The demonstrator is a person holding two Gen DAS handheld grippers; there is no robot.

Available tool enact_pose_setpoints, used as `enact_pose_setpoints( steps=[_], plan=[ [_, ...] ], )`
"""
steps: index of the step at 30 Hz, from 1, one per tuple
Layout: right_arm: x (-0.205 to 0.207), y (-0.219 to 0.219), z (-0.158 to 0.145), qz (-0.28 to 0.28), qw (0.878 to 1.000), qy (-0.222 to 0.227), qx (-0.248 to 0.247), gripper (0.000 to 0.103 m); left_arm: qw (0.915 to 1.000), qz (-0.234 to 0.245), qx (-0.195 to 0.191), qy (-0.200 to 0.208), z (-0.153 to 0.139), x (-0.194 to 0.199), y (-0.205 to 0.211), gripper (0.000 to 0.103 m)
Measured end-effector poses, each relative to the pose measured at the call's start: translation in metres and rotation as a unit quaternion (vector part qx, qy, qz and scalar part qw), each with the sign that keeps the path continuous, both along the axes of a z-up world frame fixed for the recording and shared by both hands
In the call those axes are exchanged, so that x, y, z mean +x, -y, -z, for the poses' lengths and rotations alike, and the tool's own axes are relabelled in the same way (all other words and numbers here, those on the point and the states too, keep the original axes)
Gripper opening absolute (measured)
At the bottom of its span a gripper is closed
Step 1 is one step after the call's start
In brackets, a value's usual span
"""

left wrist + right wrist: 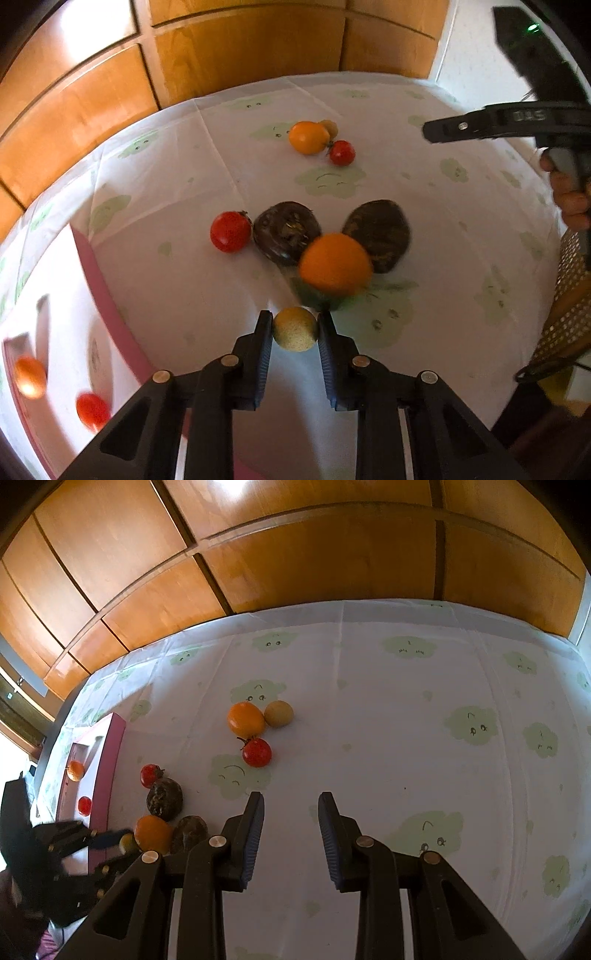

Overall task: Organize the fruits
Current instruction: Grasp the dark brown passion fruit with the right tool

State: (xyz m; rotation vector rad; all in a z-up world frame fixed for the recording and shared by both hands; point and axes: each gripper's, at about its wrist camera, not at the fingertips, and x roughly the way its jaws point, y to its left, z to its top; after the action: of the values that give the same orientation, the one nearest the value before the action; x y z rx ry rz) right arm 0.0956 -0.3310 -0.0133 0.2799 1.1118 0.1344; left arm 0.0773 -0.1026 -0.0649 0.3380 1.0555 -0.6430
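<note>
Small yellow fruit (295, 329) sat clamped in my left gripper (295, 334); right gripper (291, 812) gaped empty; pink tray (110, 760) held two fruits, seven remained on the table

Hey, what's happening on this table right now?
A person is sorting fruit with two handheld grippers. The left gripper holds a small yellow fruit in its jaws, above the tablecloth. The right gripper hangs open and empty. An orange and a tomato already lie in the pink tray; others remain loose.
</note>
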Motion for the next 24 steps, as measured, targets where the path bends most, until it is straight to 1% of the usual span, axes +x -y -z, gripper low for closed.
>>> enact_pose_setpoints(
  steps=[2,4,7,9,12,13,15,16,18,21,24],
  plan=[
    [0.000,-0.001,0.002,-0.002,1.000,-0.004,0.004,0.030,0.9999,-0.005,-0.015,-0.002,-0.005,-0.014,-0.002,0.024],
    [0.000,-0.002,0.004,-0.005,1.000,-0.008,0.005,0.030,0.9998,-0.007,-0.020,0.004,-0.007,-0.028,0.000,0.024],
    [-0.001,-0.005,0.006,-0.009,1.000,-0.015,0.010,0.030,0.9995,-0.009,-0.031,-0.003,-0.006,-0.045,0.003,0.025],
    [-0.003,-0.008,0.007,-0.012,1.000,-0.018,0.013,0.030,0.9996,-0.011,-0.025,0.008,-0.002,-0.057,0.008,0.024],
    [-0.004,-0.011,0.010,-0.018,0.999,-0.023,0.023,0.030,0.9996,-0.020,-0.021,0.005,0.007,-0.065,0.012,0.025],
    [-0.005,-0.012,0.011,-0.021,0.999,-0.025,0.030,0.030,0.9995,-0.020,-0.019,0.014,0.007,-0.066,0.014,0.025],
    [-0.005,-0.015,0.014,-0.034,0.997,-0.034,0.064,0.030,0.9994,-0.019,-0.012,0.028,0.008,-0.072,0.018,0.025],
    [-0.006,-0.019,0.015,-0.043,0.995,-0.039,0.086,0.030,0.9992,-0.021,-0.013,0.030,0.009,-0.072,0.018,0.025],
    [-0.006,-0.028,0.019,-0.059,0.991,-0.048,0.110,0.030,0.9991,-0.026,-0.020,0.029,0.009,-0.074,0.015,0.025],
    [-0.006,-0.039,0.026,-0.068,0.987,-0.064,0.134,0.030,0.9988,-0.032,-0.030,0.024,0.009,-0.074,0.012,0.025],
    [-0.006,-0.047,0.032,-0.074,0.984,-0.071,0.145,0.030,0.9985,-0.032,-0.033,0.029,0.010,-0.074,0.011,0.025]
  ],
)
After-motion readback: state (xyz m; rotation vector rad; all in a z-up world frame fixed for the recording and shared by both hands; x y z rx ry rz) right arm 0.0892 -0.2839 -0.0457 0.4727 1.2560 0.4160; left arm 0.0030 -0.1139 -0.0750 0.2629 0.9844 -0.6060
